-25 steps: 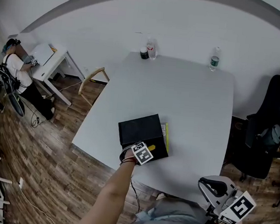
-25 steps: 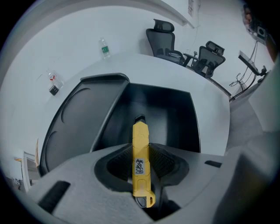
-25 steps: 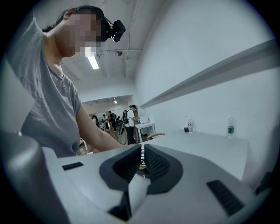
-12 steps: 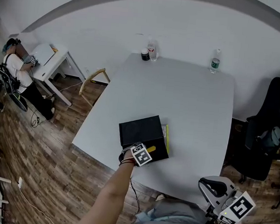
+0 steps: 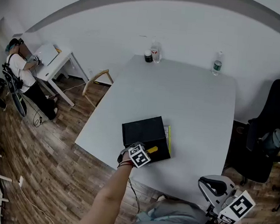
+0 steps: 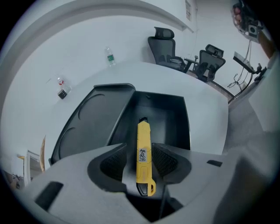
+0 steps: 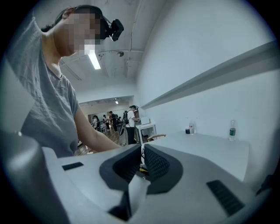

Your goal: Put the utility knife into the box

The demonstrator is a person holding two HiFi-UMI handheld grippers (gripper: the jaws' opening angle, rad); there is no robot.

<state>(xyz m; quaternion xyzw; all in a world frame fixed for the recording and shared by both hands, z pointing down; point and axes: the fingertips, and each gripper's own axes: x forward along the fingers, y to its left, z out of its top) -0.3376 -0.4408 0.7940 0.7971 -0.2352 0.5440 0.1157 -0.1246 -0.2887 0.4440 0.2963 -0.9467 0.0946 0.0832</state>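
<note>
- Near the front left corner of the white table point(image 5: 190, 99): an open black box point(image 6: 173, 118), its lid point(image 6: 98, 118) laid back to the left in the left gripper view.
- Pointing steeply down over the box's near end: the left gripper point(image 5: 142, 152), jaws spread wide, having just been opening.
- Between those jaws, but not squeezed by the ribbed pads point(image 6: 114, 161): the yellow utility knife point(image 6: 143, 153), lengthwise along the gripper's line, black blade end reaching into the box's compartment, black butt end nearest the camera.
- Gaps visible on both sides of the knife, narrower on the right.
- Off the table's front edge, towards its right corner: the right gripper point(image 7: 142, 154), nearly level, jaws drawn close with only a slit between them, nothing held.
- Along the table's far edge: a clear bottle point(image 5: 156, 52) with a small dark jar point(image 5: 148, 57) just beside it near the left corner, and a green-labelled bottle point(image 5: 217, 63) towards the right corner.
- Beyond the table's right edge: a black office chair point(image 5: 268, 136).
</note>
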